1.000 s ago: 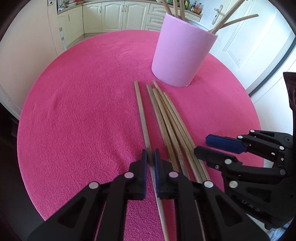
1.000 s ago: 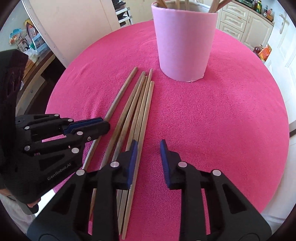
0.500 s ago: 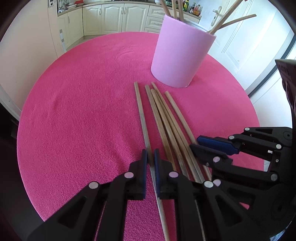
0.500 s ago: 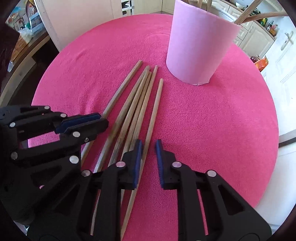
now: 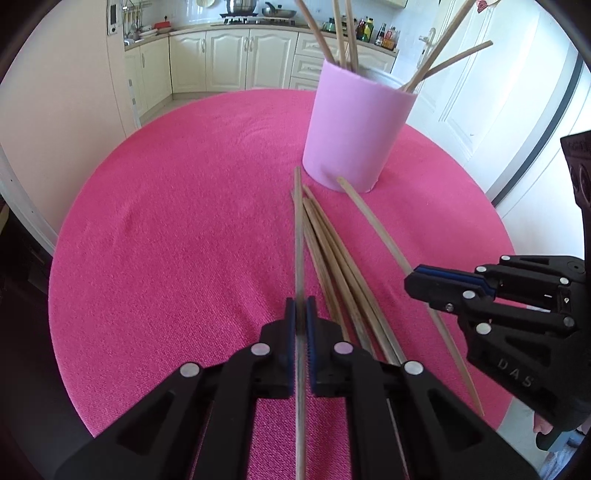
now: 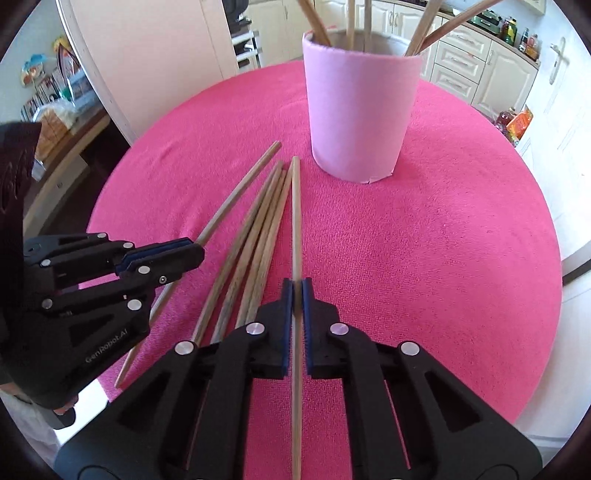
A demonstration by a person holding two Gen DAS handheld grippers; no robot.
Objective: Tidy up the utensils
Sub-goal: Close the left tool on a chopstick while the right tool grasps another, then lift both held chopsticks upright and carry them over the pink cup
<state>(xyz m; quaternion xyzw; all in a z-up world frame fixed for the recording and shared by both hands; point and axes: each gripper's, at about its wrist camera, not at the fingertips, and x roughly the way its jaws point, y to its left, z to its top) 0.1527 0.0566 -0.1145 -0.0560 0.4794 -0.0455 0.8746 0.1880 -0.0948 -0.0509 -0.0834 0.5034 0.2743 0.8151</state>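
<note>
Pink cloth covers the round tabletop, and a pale pink cup stands on it toward the far side. Some wooden sticks already stand inside the cup, leaning out over its rim.

More wooden sticks lie flat on the cloth in front of the cup. My left jaws are clamped tight on one stick. Its far tip points at the foot of the cup, and it crosses over the bunch of loose sticks beside it. My right jaws are clamped tight on another stick, which also points toward the cup, with its tip near the cup's base. In the left wrist view that stick runs from my right jaws up to the cup's foot.

Three loose sticks lie close together between my two held sticks, resting on the cloth.
</note>
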